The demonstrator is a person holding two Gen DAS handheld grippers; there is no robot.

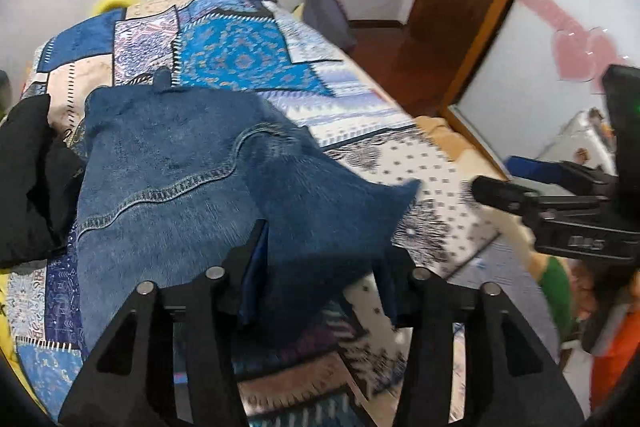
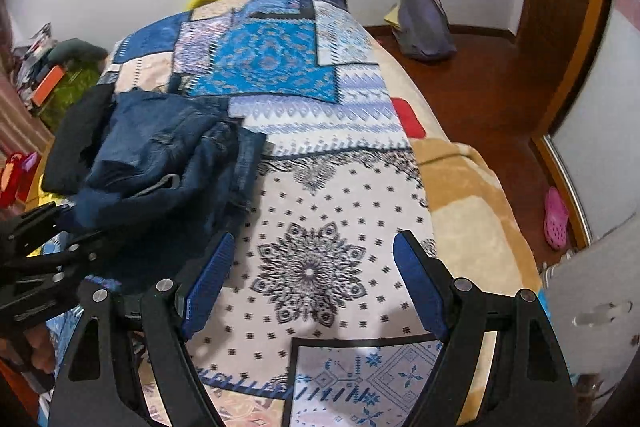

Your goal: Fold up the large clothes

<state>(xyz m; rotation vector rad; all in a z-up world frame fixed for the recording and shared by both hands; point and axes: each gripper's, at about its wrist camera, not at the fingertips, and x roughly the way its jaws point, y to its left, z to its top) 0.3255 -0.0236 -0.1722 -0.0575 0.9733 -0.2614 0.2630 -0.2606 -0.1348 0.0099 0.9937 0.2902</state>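
Dark blue denim jeans (image 1: 180, 163) lie bunched on the patterned bedspread (image 1: 248, 55); they also show in the right wrist view (image 2: 160, 155) at the left. My left gripper (image 1: 320, 263) has its jaws wide apart, with a fold of the denim draped between and over the fingers (image 1: 248, 267); whether it grips the cloth is unclear. My right gripper (image 2: 316, 267) is open and empty above the white mandala patch of the bedspread (image 2: 312, 267), right of the jeans. The left gripper's body shows in the right wrist view (image 2: 40, 267); the right gripper's body shows in the left wrist view (image 1: 560, 211).
A black garment (image 1: 28, 179) lies left of the jeans. A tan blanket (image 2: 472, 211) hangs over the bed's right side. A grey bag (image 2: 424, 23) and a pink shoe (image 2: 556, 219) sit on the wooden floor. Clutter lies left of the bed (image 2: 60, 83).
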